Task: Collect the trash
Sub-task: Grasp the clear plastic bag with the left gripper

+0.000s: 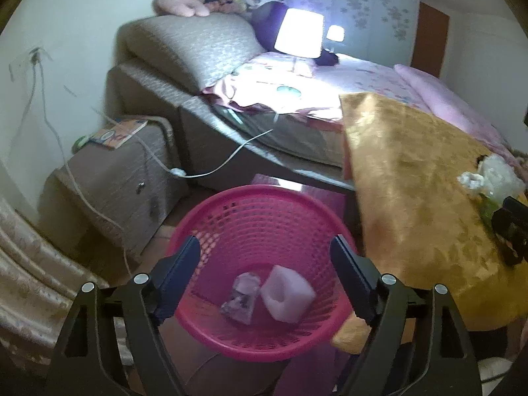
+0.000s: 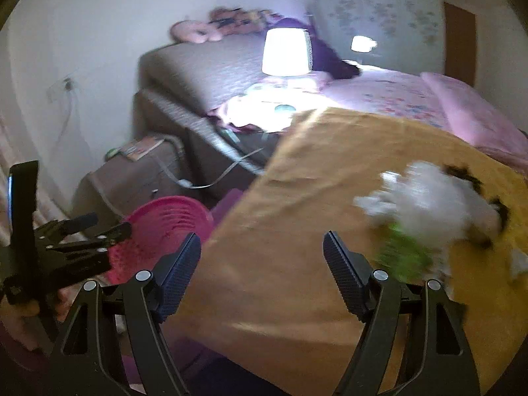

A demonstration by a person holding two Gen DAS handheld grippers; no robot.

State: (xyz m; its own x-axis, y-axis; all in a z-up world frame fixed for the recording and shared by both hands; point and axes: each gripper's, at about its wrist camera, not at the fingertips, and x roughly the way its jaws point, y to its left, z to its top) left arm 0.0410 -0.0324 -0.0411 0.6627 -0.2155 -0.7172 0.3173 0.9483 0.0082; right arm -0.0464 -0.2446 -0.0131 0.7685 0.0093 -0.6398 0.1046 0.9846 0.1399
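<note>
A pink plastic basket (image 1: 257, 191) stands on the floor beside a table with a yellow cloth (image 1: 412, 181). In it lie a white crumpled cup-like piece (image 1: 285, 293) and a clear wrapper (image 1: 242, 297). My left gripper (image 1: 264, 241) hangs open right above the basket, nothing between its fingers. My right gripper (image 2: 262, 237) is open over the yellow cloth (image 2: 280, 231), empty. To its right on the cloth lies a blurred heap of white crumpled trash (image 2: 435, 201) with a green piece (image 2: 402, 257) beside it. The same heap (image 1: 495, 175) shows at the right edge of the left wrist view.
Behind the table is a bed (image 1: 379, 72) with a lit lamp (image 1: 298, 33) on it. A brown nightstand (image 1: 115, 178) with a book and a white cable stands left of the basket. A curtain (image 1: 29, 264) hangs at the far left.
</note>
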